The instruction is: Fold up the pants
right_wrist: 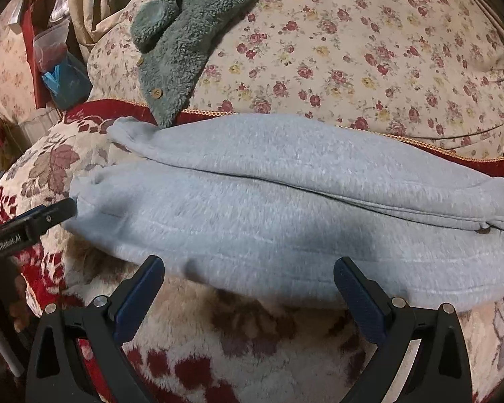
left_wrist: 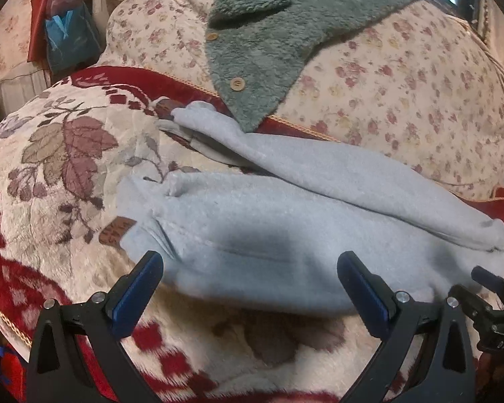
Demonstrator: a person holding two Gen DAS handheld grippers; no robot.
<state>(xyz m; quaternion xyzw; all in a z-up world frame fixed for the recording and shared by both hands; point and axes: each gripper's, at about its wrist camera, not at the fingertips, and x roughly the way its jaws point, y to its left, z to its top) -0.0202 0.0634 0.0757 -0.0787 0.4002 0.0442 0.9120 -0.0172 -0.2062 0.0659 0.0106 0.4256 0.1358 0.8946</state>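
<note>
Both wide-open, empty tools, left tool (left_wrist: 250, 290) and right tool (right_wrist: 248, 294), should pinch the grey pants' (right_wrist: 285, 201) near edge evenly before folding.

Light grey fleece pants (left_wrist: 285, 228), soft fuzzy fabric, lying flat across the bed, long axis running left to right. The two legs lie side by side: near leg (right_wrist: 252, 235) wide and flat, far leg (right_wrist: 285, 147) resting along its far edge and partly overlapping it, seam line between them. One end bunched at far left (left_wrist: 191, 110); right end rounded and gathered (left_wrist: 494, 235). Brown label patch at near-left edge (left_wrist: 116, 231).
</note>
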